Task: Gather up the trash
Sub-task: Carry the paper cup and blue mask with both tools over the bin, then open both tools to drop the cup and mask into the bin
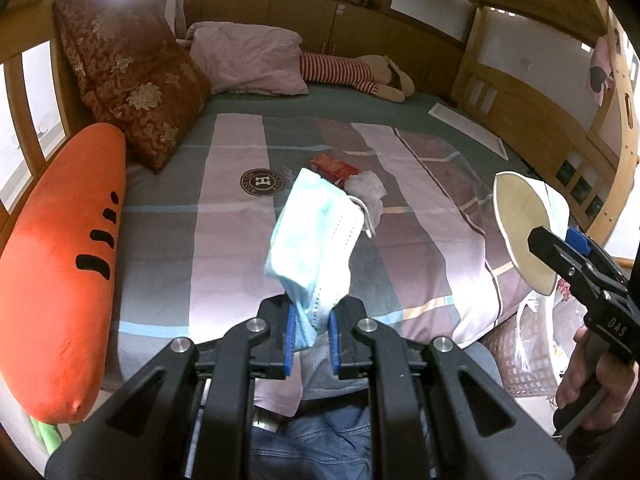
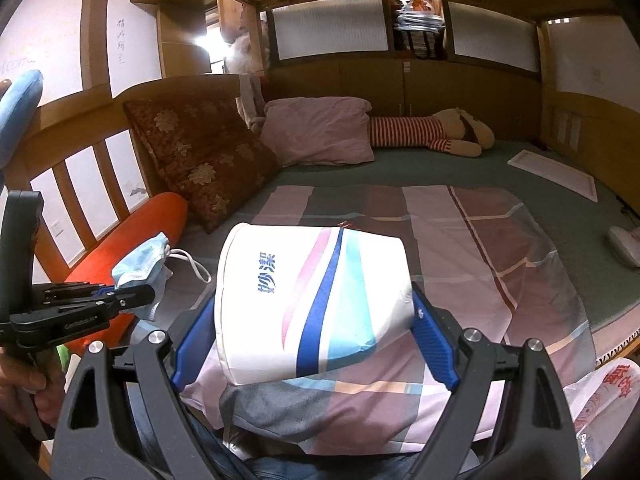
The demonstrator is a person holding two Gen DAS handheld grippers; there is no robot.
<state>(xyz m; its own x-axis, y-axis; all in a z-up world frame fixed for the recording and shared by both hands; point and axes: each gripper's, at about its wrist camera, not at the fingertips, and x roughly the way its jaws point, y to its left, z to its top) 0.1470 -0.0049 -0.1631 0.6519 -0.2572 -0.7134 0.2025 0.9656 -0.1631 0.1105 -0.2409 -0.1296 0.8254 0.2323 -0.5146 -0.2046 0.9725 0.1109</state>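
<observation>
My left gripper (image 1: pixel 312 322) is shut on the lower corner of a light blue face mask (image 1: pixel 316 236), which stands up above the striped quilt. Beyond it on the quilt lie a red box (image 1: pixel 334 167) and a crumpled white tissue (image 1: pixel 366 188). My right gripper (image 2: pixel 314 340) is shut on a white paper bowl (image 2: pixel 316 304) with blue, pink and teal stripes, held on its side over the bed's near edge. In the left wrist view that bowl (image 1: pixel 520 232) shows its inside, with the right gripper (image 1: pixel 558 242) at the right. The left gripper (image 2: pixel 136 300) and its mask (image 2: pixel 144 264) appear at the right wrist view's left.
An orange carrot plush (image 1: pixel 60 264), brown floral cushions (image 1: pixel 136 92), a pink pillow (image 1: pixel 248 60) and a striped plush dog (image 1: pixel 360 72) line the bed's left and far sides. A white flat panel (image 1: pixel 468 128) lies far right. A pink mesh basket (image 1: pixel 524 364) with a plastic bag (image 2: pixel 600 400) stands beside the bed.
</observation>
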